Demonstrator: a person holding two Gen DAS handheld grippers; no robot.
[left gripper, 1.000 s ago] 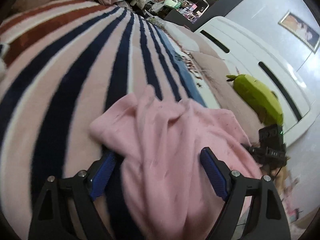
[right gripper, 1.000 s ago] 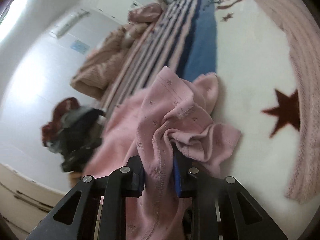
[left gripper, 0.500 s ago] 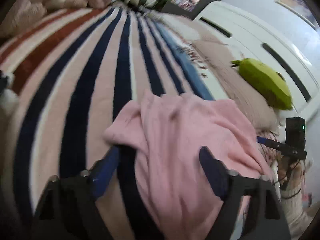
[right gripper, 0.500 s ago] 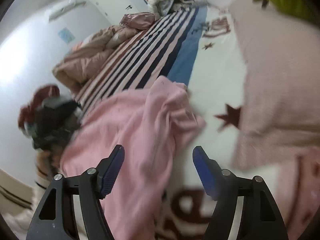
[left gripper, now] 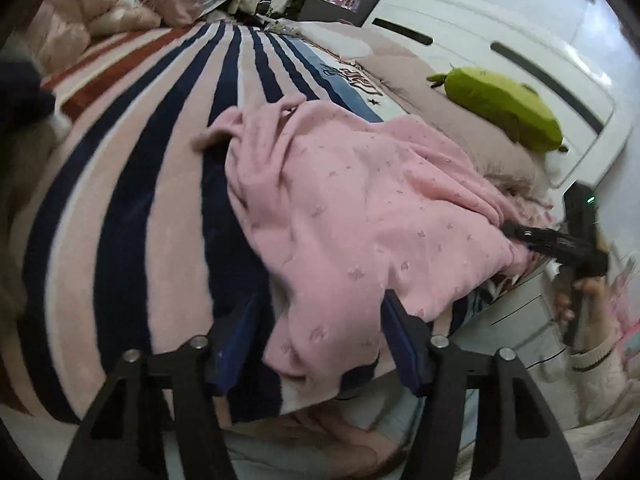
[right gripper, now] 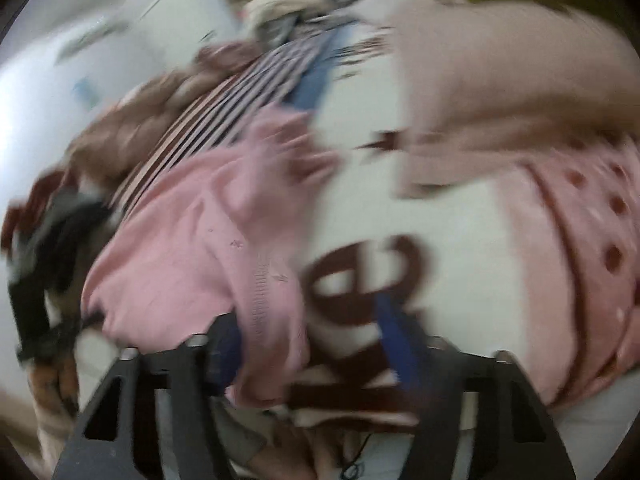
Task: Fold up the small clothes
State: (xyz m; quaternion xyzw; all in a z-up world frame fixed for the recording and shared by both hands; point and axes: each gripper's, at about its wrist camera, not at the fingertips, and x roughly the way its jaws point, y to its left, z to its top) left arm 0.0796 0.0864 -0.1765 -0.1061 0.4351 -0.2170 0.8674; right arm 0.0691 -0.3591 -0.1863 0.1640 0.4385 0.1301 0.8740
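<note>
Striped blanket (left gripper: 132, 184): covers the bed, with navy, pink and white bands running away from the near edge; its white section carries dark red lettering (right gripper: 360, 276) at the near edge in the right wrist view.

Beige blanket (left gripper: 452, 120): lies along the right side of the bed, against the white headboard (left gripper: 520, 60).

Pink garment (left gripper: 360, 216): the task item. It lies crumpled on the striped blanket at the near edge of the bed, toward the right side. One corner hangs over the near edge, and one end reaches across the navy bands toward the bed's middle. A small repeated print is visible on the fabric.

Green plush toy (left gripper: 500, 104): rests on the beige blanket, well apart from the garment.

Left gripper (left gripper: 320, 344): jaws spread wide, one blue pad on each side of the garment's overhanging corner, nothing clamped.

Right gripper (right gripper: 312, 344): the right wrist view is motion-blurred. Jaws stand apart; the garment's edge lies between them, just beside the left pad, not clamped. In the left wrist view this gripper sits at the garment's right-hand end, beyond the near right corner of the bed.
</note>
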